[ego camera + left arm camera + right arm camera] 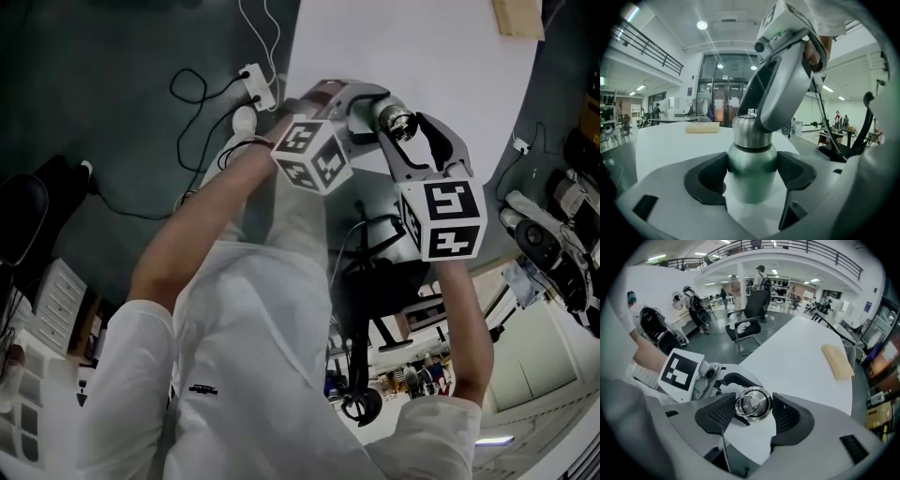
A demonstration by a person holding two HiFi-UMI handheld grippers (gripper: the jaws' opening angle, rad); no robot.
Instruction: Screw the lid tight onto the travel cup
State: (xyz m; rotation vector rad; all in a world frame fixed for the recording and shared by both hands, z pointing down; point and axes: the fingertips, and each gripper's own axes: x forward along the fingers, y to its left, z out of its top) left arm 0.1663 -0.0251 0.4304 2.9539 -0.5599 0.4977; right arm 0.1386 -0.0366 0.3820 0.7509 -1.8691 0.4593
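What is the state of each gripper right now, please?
Left gripper: closed on the cup.
Right gripper: closed on the lid.

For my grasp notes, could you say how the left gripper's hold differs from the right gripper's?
The left gripper clamps the travel cup by its green body from the side; the right gripper clamps the silver lid from above. The left gripper sits low on the cup, the right gripper at its top. Both are shut on one cup.
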